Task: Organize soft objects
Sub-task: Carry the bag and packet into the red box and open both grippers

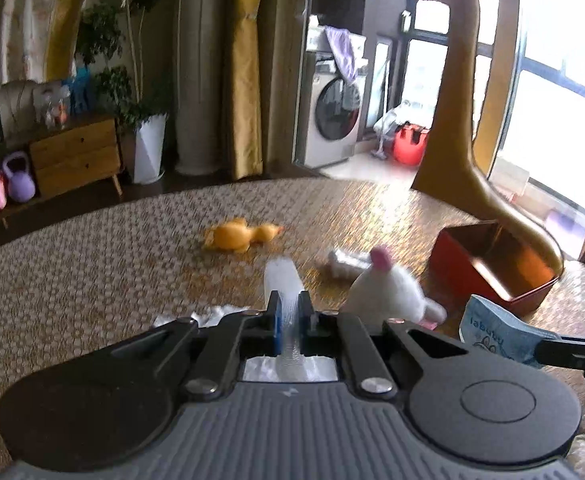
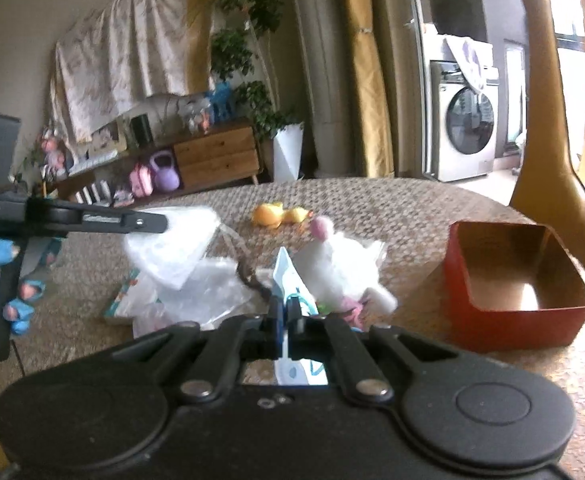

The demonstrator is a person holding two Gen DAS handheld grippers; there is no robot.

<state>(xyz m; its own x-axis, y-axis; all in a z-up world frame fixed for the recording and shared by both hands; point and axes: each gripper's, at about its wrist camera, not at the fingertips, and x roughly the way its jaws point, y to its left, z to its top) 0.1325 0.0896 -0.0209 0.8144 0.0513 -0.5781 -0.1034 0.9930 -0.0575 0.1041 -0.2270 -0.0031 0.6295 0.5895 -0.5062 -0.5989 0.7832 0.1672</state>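
Both tongs are clamped, the left gripper (image 1: 290,312) on a white mask (image 1: 282,280), the right gripper (image 2: 286,312) on a blue packet (image 2: 282,276), with the red box (image 2: 572,312) ahead to their right, nearer the right.

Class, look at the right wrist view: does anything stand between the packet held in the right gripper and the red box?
Nothing visible blocks it. The right gripper is shut on the light blue packet; the white plush toy lies just beside it, and bare mat separates that from the open, empty red box.

Washing machine (image 1: 334,114) beside yellow curtain (image 1: 244,68)
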